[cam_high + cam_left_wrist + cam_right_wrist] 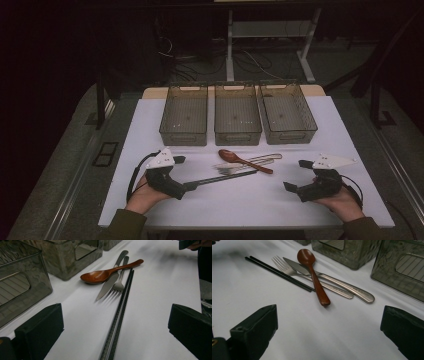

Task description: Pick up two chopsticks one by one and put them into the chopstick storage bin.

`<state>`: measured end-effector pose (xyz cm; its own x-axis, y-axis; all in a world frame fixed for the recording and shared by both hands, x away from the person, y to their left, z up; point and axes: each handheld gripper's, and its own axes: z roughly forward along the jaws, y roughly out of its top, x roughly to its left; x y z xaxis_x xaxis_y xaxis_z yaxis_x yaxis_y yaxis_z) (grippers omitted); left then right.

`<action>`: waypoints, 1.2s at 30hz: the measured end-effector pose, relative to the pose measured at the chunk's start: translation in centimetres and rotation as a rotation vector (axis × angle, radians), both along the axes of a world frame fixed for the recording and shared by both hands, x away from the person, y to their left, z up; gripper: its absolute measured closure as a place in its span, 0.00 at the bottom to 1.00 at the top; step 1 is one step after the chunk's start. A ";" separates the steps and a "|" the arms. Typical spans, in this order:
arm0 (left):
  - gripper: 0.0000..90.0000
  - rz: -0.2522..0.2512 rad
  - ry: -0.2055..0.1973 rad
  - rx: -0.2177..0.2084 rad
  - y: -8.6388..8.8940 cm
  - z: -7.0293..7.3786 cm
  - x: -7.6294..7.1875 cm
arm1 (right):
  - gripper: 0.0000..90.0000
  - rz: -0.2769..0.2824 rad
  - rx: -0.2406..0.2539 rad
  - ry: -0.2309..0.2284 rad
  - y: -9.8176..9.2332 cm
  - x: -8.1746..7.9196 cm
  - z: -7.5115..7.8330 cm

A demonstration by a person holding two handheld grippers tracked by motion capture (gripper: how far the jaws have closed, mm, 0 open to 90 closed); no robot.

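On the white table [250, 200], a wooden spoon [242, 159], a fork [118, 285], a knife [111, 281] and black chopsticks [220, 178] are laid together at the centre. Three bins [237, 114] are placed at 12 o'clock. The left gripper [172, 172] at 8 o'clock and the right gripper [296, 175] at 4 o'clock are held with jaws spread, empty.

You've got a white table [240, 205] under you, three smoky grey see-through bins [237, 120] with ribbed bottoms, a glossy reddish-brown spoon [105, 273], a silver knife [342, 285] and fork [287, 268], and black chopsticks [120, 315] with what looks like a fine woven pattern. Your gripper jaws are black, your sleeve [122, 225] olive.
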<state>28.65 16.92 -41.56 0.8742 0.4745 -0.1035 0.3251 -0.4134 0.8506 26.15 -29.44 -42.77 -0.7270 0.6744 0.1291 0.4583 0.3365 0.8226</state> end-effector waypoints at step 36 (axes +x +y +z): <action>0.00 -0.043 -0.017 -0.003 -1.2 0.6 1.0 | 0.01 0.000 0.028 -0.017 -0.2 -0.2 0.1</action>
<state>29.69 15.69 -40.93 0.8952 0.4365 -0.0896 0.2925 -0.4240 0.8571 25.98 -29.68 -42.71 -0.7294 0.6706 0.1351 0.4437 0.3134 0.8396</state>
